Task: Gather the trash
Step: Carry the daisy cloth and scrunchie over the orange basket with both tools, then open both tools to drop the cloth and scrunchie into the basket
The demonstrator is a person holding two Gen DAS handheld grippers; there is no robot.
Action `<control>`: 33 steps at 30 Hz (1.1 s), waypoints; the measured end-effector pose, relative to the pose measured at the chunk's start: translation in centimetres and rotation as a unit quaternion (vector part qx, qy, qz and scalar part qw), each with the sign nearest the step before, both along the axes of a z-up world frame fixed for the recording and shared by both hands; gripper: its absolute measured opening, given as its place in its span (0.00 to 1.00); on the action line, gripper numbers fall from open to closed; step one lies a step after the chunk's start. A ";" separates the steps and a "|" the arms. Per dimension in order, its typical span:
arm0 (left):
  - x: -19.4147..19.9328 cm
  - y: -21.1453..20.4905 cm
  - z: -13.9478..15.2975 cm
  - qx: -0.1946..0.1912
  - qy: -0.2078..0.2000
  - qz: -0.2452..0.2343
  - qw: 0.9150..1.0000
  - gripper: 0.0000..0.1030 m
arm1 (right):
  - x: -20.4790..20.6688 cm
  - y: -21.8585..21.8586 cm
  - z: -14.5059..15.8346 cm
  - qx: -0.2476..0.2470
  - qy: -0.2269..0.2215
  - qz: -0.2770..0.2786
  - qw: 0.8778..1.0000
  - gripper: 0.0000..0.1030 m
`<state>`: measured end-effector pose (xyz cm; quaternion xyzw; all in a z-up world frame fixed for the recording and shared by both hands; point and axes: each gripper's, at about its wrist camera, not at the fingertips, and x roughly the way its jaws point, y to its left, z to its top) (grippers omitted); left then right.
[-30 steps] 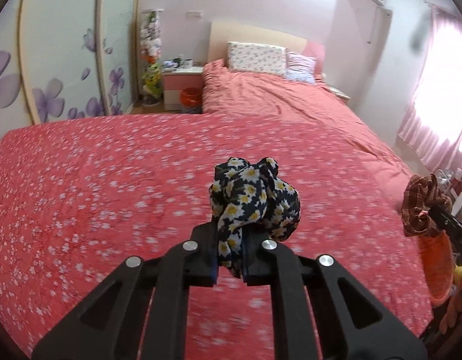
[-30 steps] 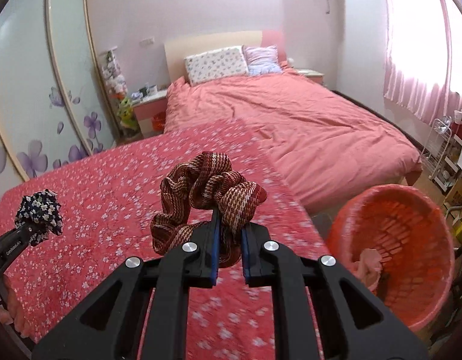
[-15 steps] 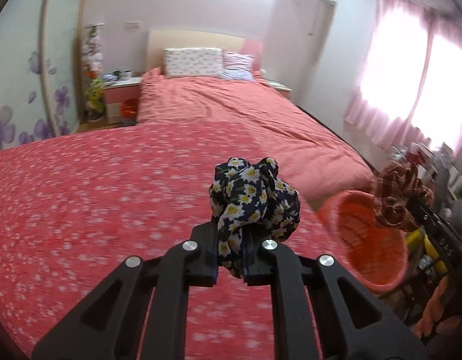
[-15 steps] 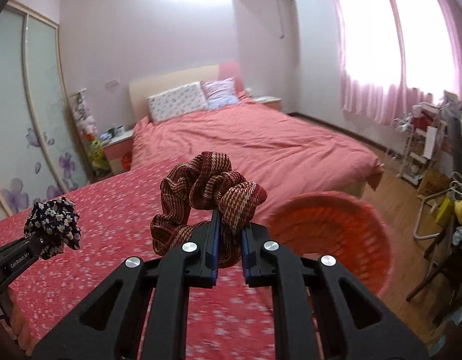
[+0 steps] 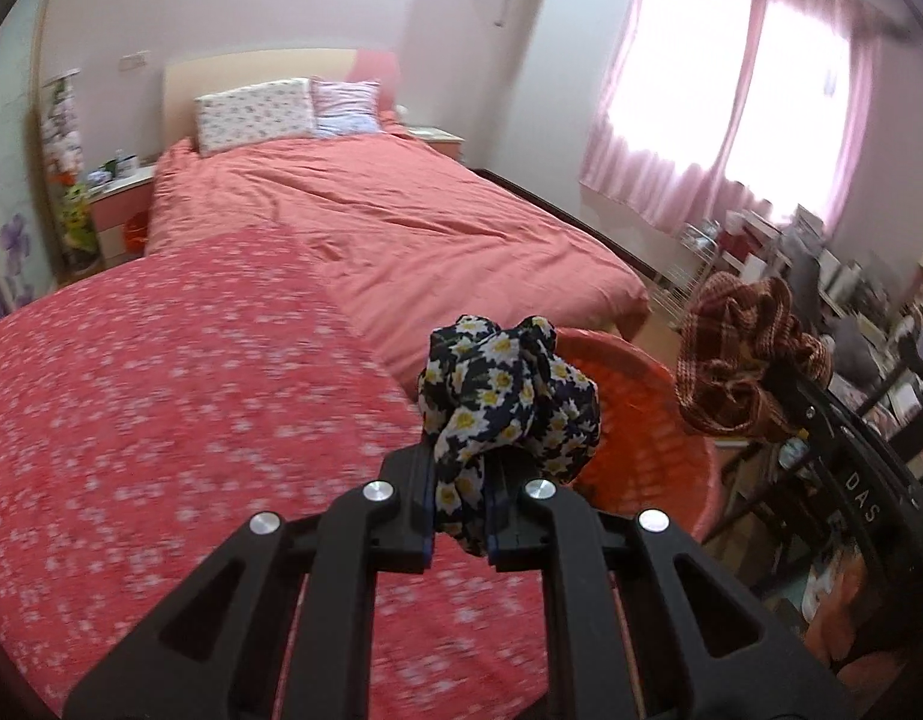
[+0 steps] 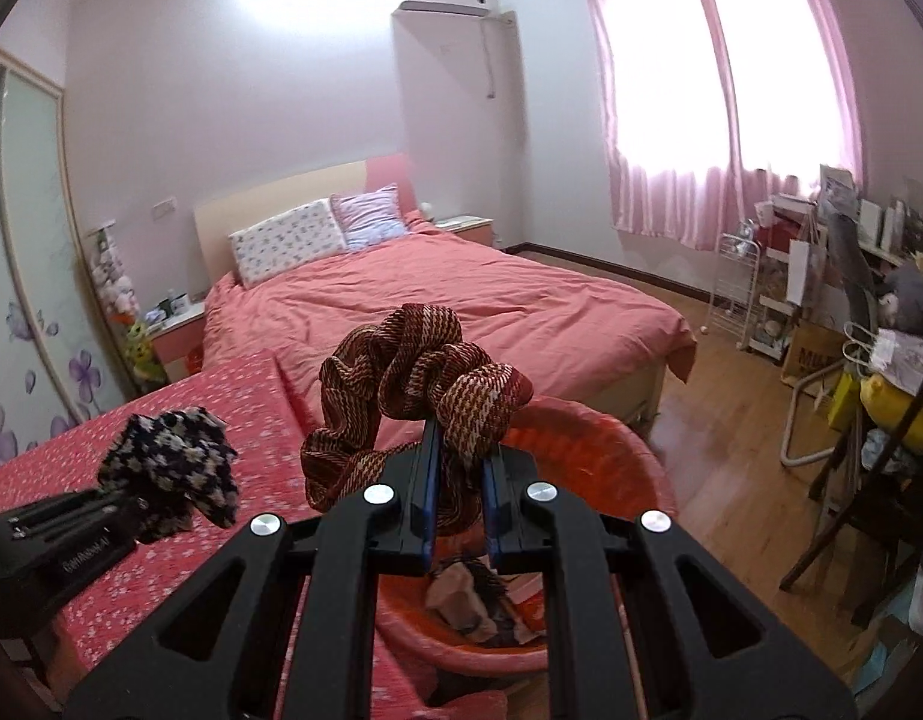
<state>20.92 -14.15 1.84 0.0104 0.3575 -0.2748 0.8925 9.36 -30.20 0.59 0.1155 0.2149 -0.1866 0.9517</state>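
My left gripper is shut on a black scrunchie with daisy print, held above the red flowered bedspread near the orange basket. My right gripper is shut on a brown checked scrunchie, held over the orange basket, which holds crumpled paper and scraps. The brown scrunchie also shows in the left wrist view, and the daisy scrunchie in the right wrist view.
A second bed with a plain pink cover and pillows stands behind. Cluttered shelves, a chair and a white rack fill the right side by the curtained window. A wardrobe with purple flowers is at the left.
Both grippers have swung right, away from the flowered bed and toward the orange basket. The right gripper now hangs over the basket. Both still hold their scrunchies.
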 end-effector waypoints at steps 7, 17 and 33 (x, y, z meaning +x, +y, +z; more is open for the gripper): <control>0.3 -5.2 -1.8 0.008 0.018 -0.039 0.999 0.12 | -0.4 -2.9 -1.4 0.017 0.003 -0.018 1.000 0.12; 1.9 -9.6 -5.1 0.034 0.037 -0.049 0.998 0.31 | 0.9 -5.4 -3.3 0.053 0.022 -0.015 0.998 0.19; 1.6 -7.2 -5.0 0.038 0.037 -0.035 0.998 0.55 | -1.2 -5.4 -2.0 0.044 0.016 -0.031 0.998 0.61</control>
